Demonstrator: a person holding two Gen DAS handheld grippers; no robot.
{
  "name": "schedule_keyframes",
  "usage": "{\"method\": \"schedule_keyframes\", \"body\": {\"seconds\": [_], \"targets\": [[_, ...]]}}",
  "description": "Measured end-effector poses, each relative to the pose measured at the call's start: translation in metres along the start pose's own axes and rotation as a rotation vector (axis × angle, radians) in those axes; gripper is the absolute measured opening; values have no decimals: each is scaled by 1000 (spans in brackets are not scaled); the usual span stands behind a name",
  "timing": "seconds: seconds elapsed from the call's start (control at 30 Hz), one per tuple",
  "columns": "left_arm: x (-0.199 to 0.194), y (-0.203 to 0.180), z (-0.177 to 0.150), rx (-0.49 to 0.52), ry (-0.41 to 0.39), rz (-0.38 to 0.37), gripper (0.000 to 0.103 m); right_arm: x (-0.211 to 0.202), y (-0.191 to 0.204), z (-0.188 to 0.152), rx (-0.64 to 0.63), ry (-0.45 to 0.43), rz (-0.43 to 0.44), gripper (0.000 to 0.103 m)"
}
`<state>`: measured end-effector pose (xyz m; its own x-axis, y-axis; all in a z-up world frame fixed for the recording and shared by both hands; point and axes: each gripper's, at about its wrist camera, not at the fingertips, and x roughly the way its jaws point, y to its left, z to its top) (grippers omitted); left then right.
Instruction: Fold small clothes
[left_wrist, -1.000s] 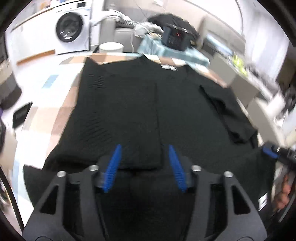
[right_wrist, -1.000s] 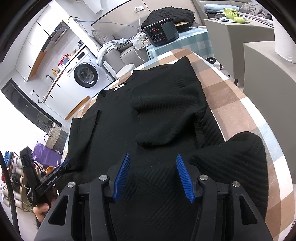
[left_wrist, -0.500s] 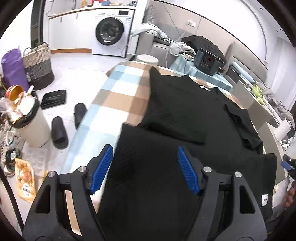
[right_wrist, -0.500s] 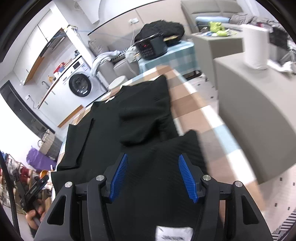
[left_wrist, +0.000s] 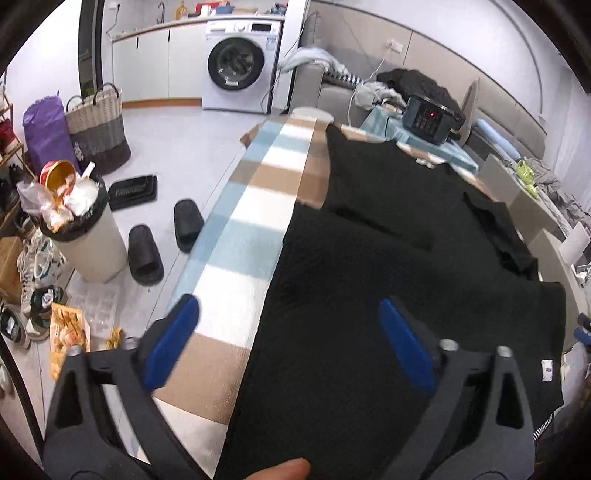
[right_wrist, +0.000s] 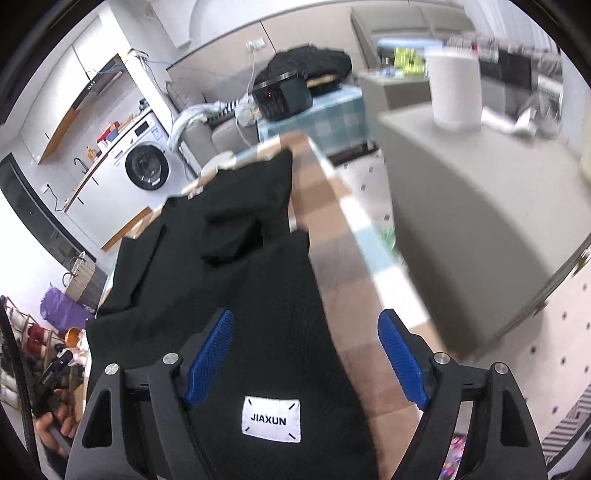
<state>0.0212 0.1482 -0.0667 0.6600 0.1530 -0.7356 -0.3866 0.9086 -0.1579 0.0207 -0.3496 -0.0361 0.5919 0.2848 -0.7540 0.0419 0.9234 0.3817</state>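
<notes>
A black knit sweater (left_wrist: 388, 258) lies flat on the checked tablecloth (left_wrist: 255, 221), both sleeves folded in over the body. My left gripper (left_wrist: 288, 343) is open over the sweater's near left edge, holding nothing. My right gripper (right_wrist: 306, 354) is open over the sweater's (right_wrist: 229, 266) near right edge, by the white JIAXUN label (right_wrist: 271, 419), holding nothing. A fingertip (left_wrist: 280, 470) shows at the bottom of the left wrist view.
Left of the table the floor holds a full bin (left_wrist: 79, 236), slippers (left_wrist: 146, 253), a basket (left_wrist: 98, 129) and shoes. A grey counter (right_wrist: 480, 206) with a white roll (right_wrist: 456, 88) stands close on the right. A black cooker (left_wrist: 430, 118) sits beyond the far end.
Both grippers pulled back from the middle of the sweater and swung outward to its near corners, left to the left edge, right to the right edge. Both jaws opened wider.
</notes>
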Motion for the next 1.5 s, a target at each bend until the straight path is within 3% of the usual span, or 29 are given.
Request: {"method": "schedule_keyframes", "body": {"seconds": [0.3, 0.37, 0.43, 0.5, 0.53, 0.57, 0.6, 0.67, 0.87, 0.93, 1.0, 1.07, 1.13, 1.2, 1.5], "targets": [[55, -2, -2, 1, 102, -2, 100, 29, -2, -15, 10, 40, 6, 82], [66, -3, 1, 3, 116, -4, 92, 33, -3, -13, 15, 39, 1, 82], [73, -8, 5, 26, 119, 14, 74, 39, -2, -11, 14, 41, -1, 80], [79, -10, 10, 42, 121, 16, 54, 44, 0, -8, 5, 44, -2, 62], [80, -11, 11, 44, 120, -1, 30, 47, 3, -7, -2, 49, 1, 55], [80, -12, 13, 44, 118, -19, 20, 49, 6, -7, -14, 54, 5, 39], [79, -11, 13, 45, 112, -18, 11, 51, 11, -6, -30, 59, 3, 22], [67, -9, 13, 40, 67, -35, 5, 51, 19, -6, -69, 53, 4, 6], [27, 4, 11, -15, -26, -122, 3, 21, 21, -8, -81, -25, 81, 6], [25, 3, 9, -4, -22, -110, 4, 20, 17, -11, -75, -20, 68, 15], [27, 2, 6, -1, -12, -109, 4, 25, 11, -15, -50, 3, 73, 39], [32, 1, 1, 5, 33, -99, 11, 27, 5, -22, -15, 19, 86, 47], [36, -1, -3, 13, 57, -79, 40, 25, 1, -28, -10, 17, 79, 50], [34, -3, -10, 29, 54, -52, 58, 23, -2, -34, -8, 12, 63, 57], [41, 1, -28, 43, 112, -31, 59, 16, -8, -56, -48, -3, 45, 57]]}}
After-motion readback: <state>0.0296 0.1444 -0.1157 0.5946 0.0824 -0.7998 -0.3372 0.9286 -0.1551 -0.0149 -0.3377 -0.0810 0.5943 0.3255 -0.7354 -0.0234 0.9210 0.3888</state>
